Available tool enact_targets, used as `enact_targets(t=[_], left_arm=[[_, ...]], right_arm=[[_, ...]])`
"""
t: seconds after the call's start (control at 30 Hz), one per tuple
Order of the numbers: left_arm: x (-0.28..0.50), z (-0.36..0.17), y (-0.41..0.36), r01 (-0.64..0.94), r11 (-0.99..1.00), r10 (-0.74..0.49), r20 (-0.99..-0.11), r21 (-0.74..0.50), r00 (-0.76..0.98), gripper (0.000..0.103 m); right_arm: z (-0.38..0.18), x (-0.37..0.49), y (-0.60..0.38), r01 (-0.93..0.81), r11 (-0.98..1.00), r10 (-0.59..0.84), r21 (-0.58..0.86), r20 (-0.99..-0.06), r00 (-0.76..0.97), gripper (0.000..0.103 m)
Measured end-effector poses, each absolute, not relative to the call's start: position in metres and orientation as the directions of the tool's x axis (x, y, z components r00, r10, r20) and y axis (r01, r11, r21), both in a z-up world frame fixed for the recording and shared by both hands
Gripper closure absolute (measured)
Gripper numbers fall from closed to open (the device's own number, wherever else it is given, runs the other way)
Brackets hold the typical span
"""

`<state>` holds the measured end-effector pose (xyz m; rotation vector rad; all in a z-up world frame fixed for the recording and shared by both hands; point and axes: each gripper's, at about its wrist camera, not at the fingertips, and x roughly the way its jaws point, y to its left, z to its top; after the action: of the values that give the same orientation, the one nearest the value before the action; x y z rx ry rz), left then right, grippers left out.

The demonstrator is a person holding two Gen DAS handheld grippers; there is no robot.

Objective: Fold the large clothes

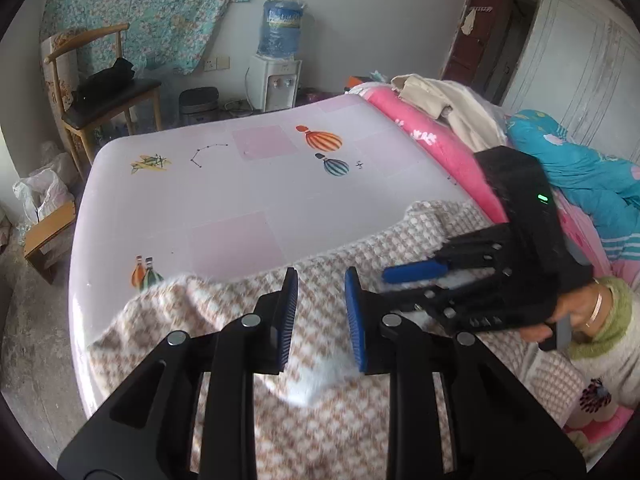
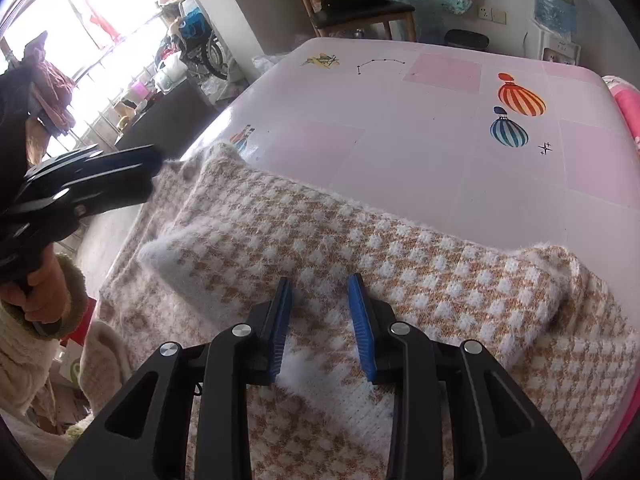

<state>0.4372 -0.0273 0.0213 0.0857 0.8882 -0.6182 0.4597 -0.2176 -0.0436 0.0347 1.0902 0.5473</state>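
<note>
A tan-and-white houndstooth knit sweater [image 1: 224,300] [image 2: 400,248] lies spread on the near part of a table covered in pale pink cloth [image 1: 240,184] [image 2: 440,168] printed with balloons. My left gripper [image 1: 322,280] hovers just over the sweater's far edge, jaws apart, nothing pinched between the blue pads. In the right wrist view the left gripper [image 2: 156,164] shows at the sweater's far left corner. My right gripper [image 2: 320,284] is open above the middle of the sweater, near a folded-over white inside patch. It also appears in the left wrist view [image 1: 408,284], held by a hand in a green cuff.
A pink quilt [image 1: 436,140] and a heap of clothes [image 1: 448,104] border the table's right side. A wooden chair [image 1: 108,92], a bin [image 1: 198,104] and a water dispenser [image 1: 276,80] stand beyond the far edge. The table's left edge drops to the floor.
</note>
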Motion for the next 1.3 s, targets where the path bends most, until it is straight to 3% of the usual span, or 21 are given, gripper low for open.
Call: enact_targets(t=[0.13, 0.27, 0.43, 0.57, 0.73, 0.83, 0.97, 1.03, 1.13, 1.2, 1.23, 1.3], left_arm=[[0.447, -0.034, -0.051, 0.55, 0.831, -0.331, -0.868, -0.082, 0.37, 0.08], [0.43, -0.03, -0.034, 0.593, 0.804, -0.338, -0.855, -0.045, 0.393, 0.071], [0.434, -0.029, -0.024, 0.564, 0.821, -0.346, -0.861, -0.086, 0.372, 0.068], [0.425, -0.031, -0.019, 0.566, 0.821, -0.339, -0.857, -0.068, 0.389, 0.067], [0.418, -0.022, -0.001, 0.569, 0.817, -0.356, -0.856, -0.09, 0.375, 0.068], [0.42, 0.002, 0.006, 0.576, 0.815, -0.367, -0.829, -0.068, 0.422, 0.068], [0.44, 0.02, -0.006, 0.564, 0.823, -0.397, -0.782, -0.072, 0.48, 0.067], [0.455, 0.007, -0.02, 0.547, 0.835, -0.373, -0.801, -0.069, 0.469, 0.067], [0.465, -0.035, -0.025, 0.515, 0.857, -0.227, -0.874, 0.031, 0.429, 0.067], [0.454, -0.036, -0.005, 0.503, 0.864, -0.243, -0.861, 0.017, 0.446, 0.064], [0.451, -0.035, 0.006, 0.478, 0.878, -0.23, -0.867, 0.01, 0.442, 0.058], [0.444, -0.027, 0.03, 0.433, 0.9, -0.256, -0.864, -0.05, 0.433, 0.056]], right_arm=[[-0.044, 0.429, -0.234, -0.429, 0.867, 0.418, 0.254, -0.839, 0.348, 0.074], [-0.03, 0.402, -0.255, -0.458, 0.869, 0.365, 0.189, -0.869, 0.333, 0.076], [0.009, 0.411, -0.24, -0.503, 0.862, 0.342, 0.063, -0.805, 0.484, 0.074], [-0.031, 0.445, -0.233, -0.503, 0.864, 0.24, -0.019, -0.863, 0.444, 0.072], [-0.034, 0.439, -0.287, -0.454, 0.871, 0.382, 0.187, -0.839, 0.387, 0.072], [-0.016, 0.433, -0.291, -0.436, 0.895, 0.298, 0.095, -0.855, 0.425, 0.071], [0.007, 0.448, -0.28, -0.435, 0.894, 0.336, 0.104, -0.8, 0.498, 0.069], [0.0, 0.466, -0.269, -0.424, 0.9, 0.329, 0.101, -0.795, 0.509, 0.061], [-0.037, 0.484, -0.27, -0.374, 0.925, 0.241, 0.063, -0.86, 0.45, 0.062], [-0.04, 0.468, -0.284, -0.394, 0.916, 0.27, 0.082, -0.851, 0.451, 0.063], [-0.04, 0.458, -0.29, -0.384, 0.921, 0.251, 0.069, -0.858, 0.449, 0.061], [-0.036, 0.441, -0.306, -0.351, 0.933, 0.237, 0.073, -0.861, 0.451, 0.056]])
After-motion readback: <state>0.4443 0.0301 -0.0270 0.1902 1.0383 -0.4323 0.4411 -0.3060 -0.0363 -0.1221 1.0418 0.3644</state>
